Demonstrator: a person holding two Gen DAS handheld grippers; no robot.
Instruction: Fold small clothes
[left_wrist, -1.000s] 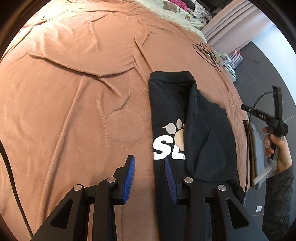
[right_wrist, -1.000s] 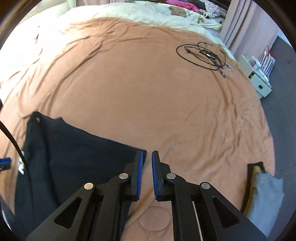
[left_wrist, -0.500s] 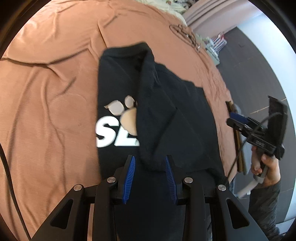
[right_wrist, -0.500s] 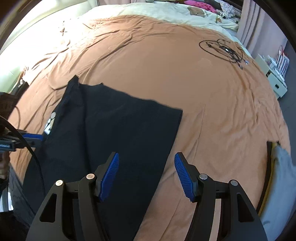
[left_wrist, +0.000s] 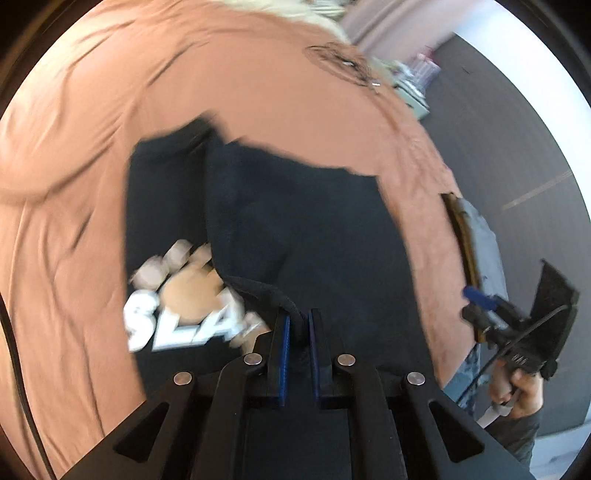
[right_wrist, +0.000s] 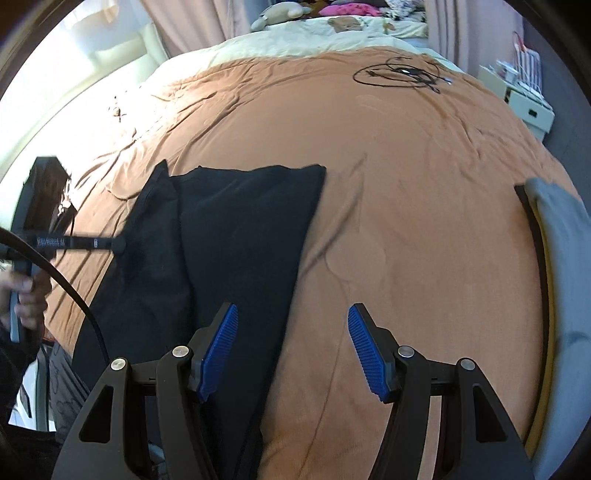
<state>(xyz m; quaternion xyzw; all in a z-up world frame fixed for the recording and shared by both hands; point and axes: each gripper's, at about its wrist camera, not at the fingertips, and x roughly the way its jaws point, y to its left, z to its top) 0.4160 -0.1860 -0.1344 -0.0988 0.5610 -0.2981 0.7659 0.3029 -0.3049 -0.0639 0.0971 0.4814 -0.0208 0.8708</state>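
A black T-shirt with a white and tan paw print lies on the brown bedspread, its right side folded over the middle. My left gripper is shut on the folded edge of the shirt near its hem. The shirt also shows in the right wrist view, left of centre. My right gripper is open and empty, held above the bedspread just right of the shirt's edge. It also appears at the right of the left wrist view.
A stack of folded clothes lies at the bed's right edge. A coiled black cable lies far back on the bed. Pillows and soft toys sit at the head. A white shelf unit stands beside the bed.
My left gripper moved right over the shirt and shut on its folded edge. My right gripper opened, let go of the shirt and pulled back to the right.
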